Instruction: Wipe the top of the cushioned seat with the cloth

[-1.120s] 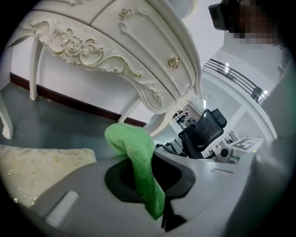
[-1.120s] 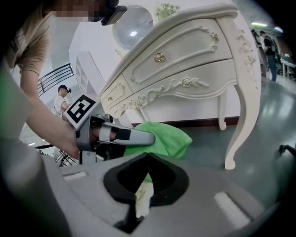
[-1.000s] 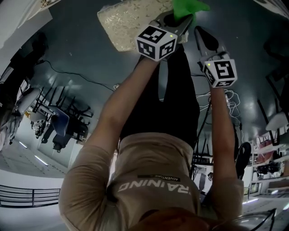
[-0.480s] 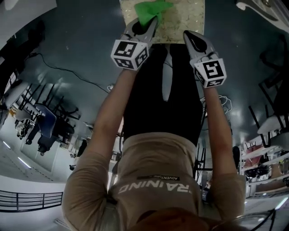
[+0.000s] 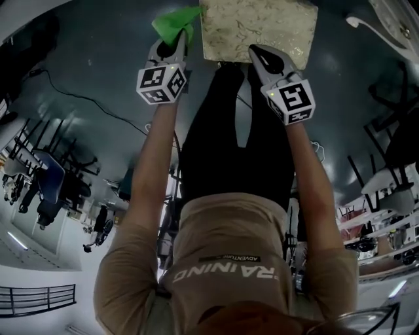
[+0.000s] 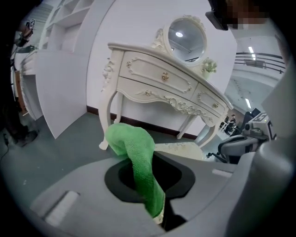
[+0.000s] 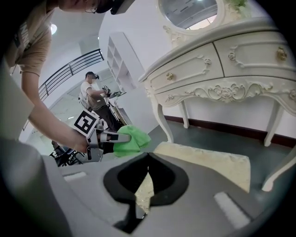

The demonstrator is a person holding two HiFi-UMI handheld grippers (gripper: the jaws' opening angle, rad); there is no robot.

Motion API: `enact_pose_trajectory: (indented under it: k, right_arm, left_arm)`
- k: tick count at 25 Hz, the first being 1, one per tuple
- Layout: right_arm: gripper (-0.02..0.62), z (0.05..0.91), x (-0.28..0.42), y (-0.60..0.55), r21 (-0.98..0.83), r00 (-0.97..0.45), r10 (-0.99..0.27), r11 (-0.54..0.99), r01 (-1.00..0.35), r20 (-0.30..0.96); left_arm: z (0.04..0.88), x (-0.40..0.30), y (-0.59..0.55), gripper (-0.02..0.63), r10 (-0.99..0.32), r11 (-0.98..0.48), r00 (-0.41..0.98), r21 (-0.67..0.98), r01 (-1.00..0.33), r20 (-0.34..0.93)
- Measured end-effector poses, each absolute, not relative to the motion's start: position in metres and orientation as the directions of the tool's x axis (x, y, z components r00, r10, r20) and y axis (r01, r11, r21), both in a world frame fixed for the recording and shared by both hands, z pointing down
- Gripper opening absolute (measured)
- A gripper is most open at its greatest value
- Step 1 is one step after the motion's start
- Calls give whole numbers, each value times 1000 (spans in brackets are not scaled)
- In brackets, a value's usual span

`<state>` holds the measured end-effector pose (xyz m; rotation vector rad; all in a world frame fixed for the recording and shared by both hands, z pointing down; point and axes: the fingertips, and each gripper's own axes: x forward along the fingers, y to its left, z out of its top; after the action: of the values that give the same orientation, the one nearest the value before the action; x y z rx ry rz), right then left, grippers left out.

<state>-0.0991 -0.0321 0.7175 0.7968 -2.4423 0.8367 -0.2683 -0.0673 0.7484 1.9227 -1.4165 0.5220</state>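
A dark grey-blue floor (image 5: 98, 52) carries everything here. The cushioned seat (image 5: 258, 26) stands on it just ahead of the right gripper (image 5: 257, 52), off to the right of the left gripper (image 5: 175, 40). Beyond the seat, a white dressing table (image 6: 157, 88) stands on the floor. A black cable (image 5: 82, 97) trails left of the left gripper

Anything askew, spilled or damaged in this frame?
Nothing spilled or damaged. One oddity: the green cloth, clamped in the left tongs, hangs over the floor left of the cushioned seat, not on it.
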Motion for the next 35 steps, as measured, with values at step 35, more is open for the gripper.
enact_pose_trajectory:
  k: [35]
  right_arm:
    - [2,741,41,-6,-439,-678,-470,524,-729,565]
  left_arm:
    - [829,-70,-50,48,-489,-321,429,300,-898,760]
